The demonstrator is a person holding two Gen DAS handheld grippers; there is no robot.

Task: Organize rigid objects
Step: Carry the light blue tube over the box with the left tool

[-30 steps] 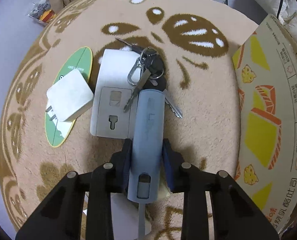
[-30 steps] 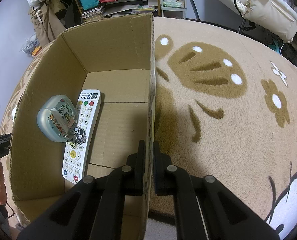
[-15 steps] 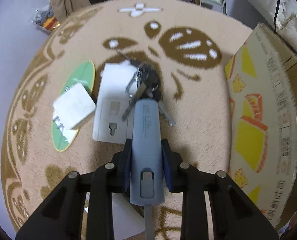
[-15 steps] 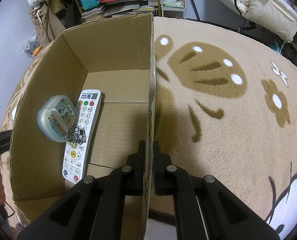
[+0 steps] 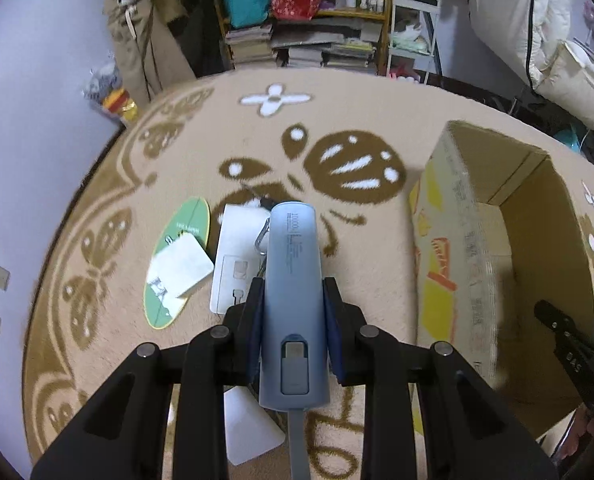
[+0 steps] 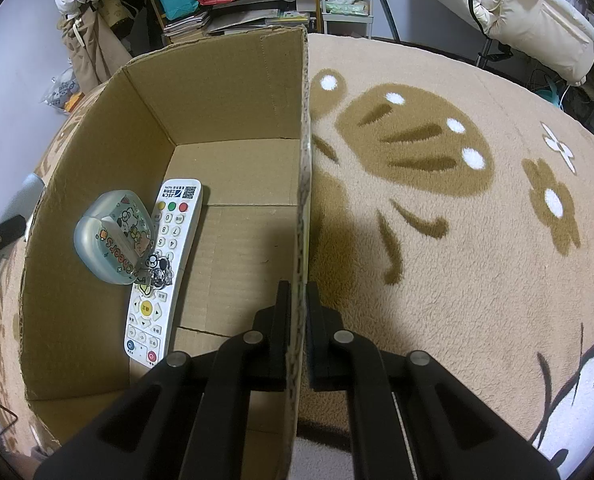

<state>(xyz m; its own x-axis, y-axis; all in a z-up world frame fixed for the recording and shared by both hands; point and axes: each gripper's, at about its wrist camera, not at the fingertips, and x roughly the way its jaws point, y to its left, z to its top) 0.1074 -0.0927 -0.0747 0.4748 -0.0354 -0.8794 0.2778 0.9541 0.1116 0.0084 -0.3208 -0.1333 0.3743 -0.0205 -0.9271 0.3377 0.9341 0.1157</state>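
My left gripper [image 5: 292, 292] is shut on a blue-grey power bank [image 5: 293, 280], held above the beige rug. Below it lie a white wall-socket plate [image 5: 235, 260], a white charger [image 5: 181, 266] on a green disc [image 5: 185, 220], and a key bunch [image 5: 263, 236] mostly hidden by the power bank. The open cardboard box [image 5: 457, 264] stands to the right. My right gripper [image 6: 300, 292] is shut on the box's right wall [image 6: 304, 200]. Inside the box lie a white remote control [image 6: 165, 264] and a clear case with cartoon stickers [image 6: 113, 240].
A white card [image 5: 249, 428] lies under my left gripper. Shelves with books and bags [image 5: 297, 20] stand beyond the rug, with a pale wall [image 5: 25, 120] at the left. A white padded bag [image 6: 529, 16] sits at the far right. The rug right of the box is bare.
My left gripper has lifted the power bank off the pile and tilted up, so the box's opening and the shelves have come into view. My right gripper holds still on the box wall.
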